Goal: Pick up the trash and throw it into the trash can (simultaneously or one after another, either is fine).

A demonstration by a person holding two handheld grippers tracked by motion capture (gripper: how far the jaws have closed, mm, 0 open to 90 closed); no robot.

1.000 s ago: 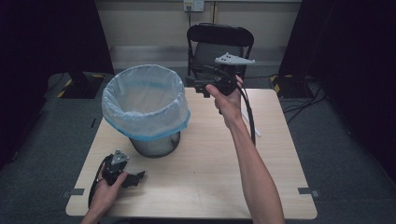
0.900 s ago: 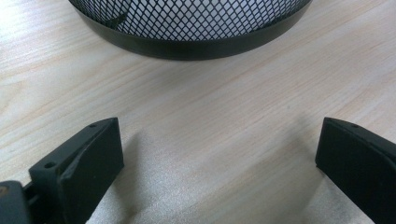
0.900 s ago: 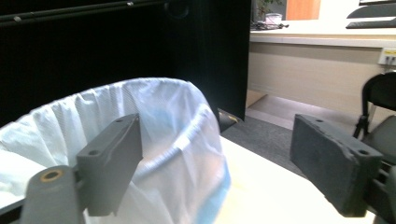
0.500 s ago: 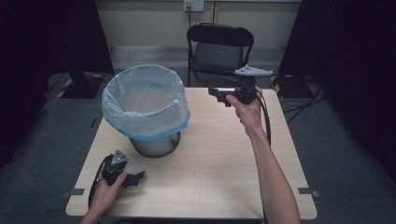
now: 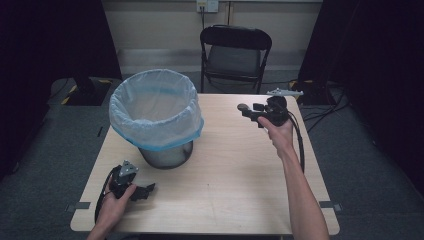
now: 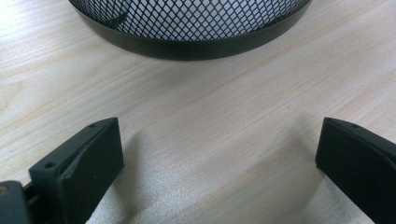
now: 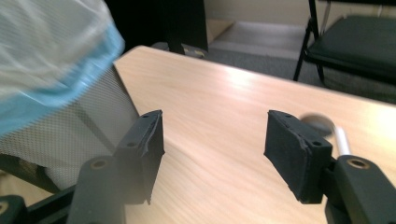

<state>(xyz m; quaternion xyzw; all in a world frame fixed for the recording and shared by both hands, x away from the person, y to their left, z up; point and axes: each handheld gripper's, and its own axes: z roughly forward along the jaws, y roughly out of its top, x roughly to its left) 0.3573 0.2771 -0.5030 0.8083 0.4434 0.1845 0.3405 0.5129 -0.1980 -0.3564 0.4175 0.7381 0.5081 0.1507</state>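
Pale wood table (image 5: 220, 175) stands on grey carpet, a black folding chair (image 5: 235, 50) behind its far edge. On its left half stands a mesh wastebasket (image 5: 160, 125) lined with a blue-rimmed bag, set back from the left and far edges. The left gripper (image 5: 142, 191) rests near the front left corner, jaws wide apart over bare wood, nothing between them, the basket's base just ahead. The right gripper (image 5: 245, 109) hovers near the far right, pointing toward the basket; its jaws have just been closing, nothing between them. Bare tabletop spreads between the two.
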